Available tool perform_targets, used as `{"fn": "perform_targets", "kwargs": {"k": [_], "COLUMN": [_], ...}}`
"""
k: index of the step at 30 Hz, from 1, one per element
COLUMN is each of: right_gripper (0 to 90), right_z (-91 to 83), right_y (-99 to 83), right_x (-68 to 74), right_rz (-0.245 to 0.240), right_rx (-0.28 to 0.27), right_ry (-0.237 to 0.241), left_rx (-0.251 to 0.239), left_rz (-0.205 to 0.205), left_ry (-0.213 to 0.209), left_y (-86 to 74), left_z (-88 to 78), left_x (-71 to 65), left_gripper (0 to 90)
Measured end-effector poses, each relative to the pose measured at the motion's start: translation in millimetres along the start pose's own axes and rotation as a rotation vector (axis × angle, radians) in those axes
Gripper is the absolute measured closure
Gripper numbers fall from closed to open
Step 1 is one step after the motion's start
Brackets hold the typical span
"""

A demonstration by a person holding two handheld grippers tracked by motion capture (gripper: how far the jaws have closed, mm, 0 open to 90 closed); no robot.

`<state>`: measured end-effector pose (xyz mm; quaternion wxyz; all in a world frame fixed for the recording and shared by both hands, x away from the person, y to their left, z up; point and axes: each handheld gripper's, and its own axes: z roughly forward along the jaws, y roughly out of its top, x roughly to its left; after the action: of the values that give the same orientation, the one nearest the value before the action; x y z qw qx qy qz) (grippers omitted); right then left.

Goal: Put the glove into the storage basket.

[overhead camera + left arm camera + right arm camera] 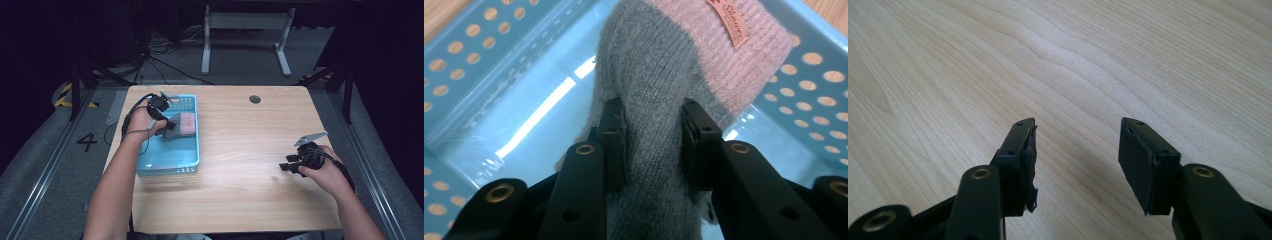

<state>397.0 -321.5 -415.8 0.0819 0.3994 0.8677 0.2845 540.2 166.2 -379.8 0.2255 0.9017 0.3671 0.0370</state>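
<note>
The left gripper [651,145] has its jaws pressed against both sides of a grey-and-pink knitted sock [674,85], pinching the grey part, while the pink cuff with its sewn label lies farther along toward the basket wall. The sock sits inside a light blue perforated basket [192,150] on the left part of the desk [250,150], and the left hand [142,120] reaches in over the basket's far half with the forearm stretched forward along the desk's left side. The right gripper [1075,160] has its jaws spread wide with nothing between them, just above bare wood; the right hand [325,170] rests it near the desk's right edge, pointing left. Between basket and right gripper lies a broad stretch of open desk, and a small round hole [255,99] sits near the far edge.
</note>
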Motion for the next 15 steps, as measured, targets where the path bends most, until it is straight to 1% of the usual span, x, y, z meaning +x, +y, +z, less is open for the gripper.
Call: {"fn": "perform_targets", "kwargs": {"k": [3,6,9,12,15], "right_gripper": [50.5,50.3,50.1,50.1,50.0], "right_z": [0.6,0.9,0.8,0.5,0.6], "right_y": [0.6,1.3,1.2,1.0,1.1], "right_x": [0.7,1.4,1.9,2.0,2.1], "right_rz": [-0.002,-0.009,-0.015,-0.016,-0.016], "right_rx": [-0.001,-0.002,-0.004,-0.003,-0.005], "right_ry": [0.003,0.007,0.010,0.010,0.010], "left_rx": [0.008,0.032,0.057,0.068,0.077], "left_rz": [-0.005,-0.008,-0.001,-0.003,-0.005], "left_ry": [0.000,0.002,0.000,0.008,0.006], "left_y": [1.3,1.6,1.5,2.4,3.1], "left_z": [3.7,10.3,17.1,20.9,24.6], "left_x": [2.0,4.1,4.8,5.6,5.8], "left_gripper": [67.9,67.8,67.7,67.6,67.5]}}
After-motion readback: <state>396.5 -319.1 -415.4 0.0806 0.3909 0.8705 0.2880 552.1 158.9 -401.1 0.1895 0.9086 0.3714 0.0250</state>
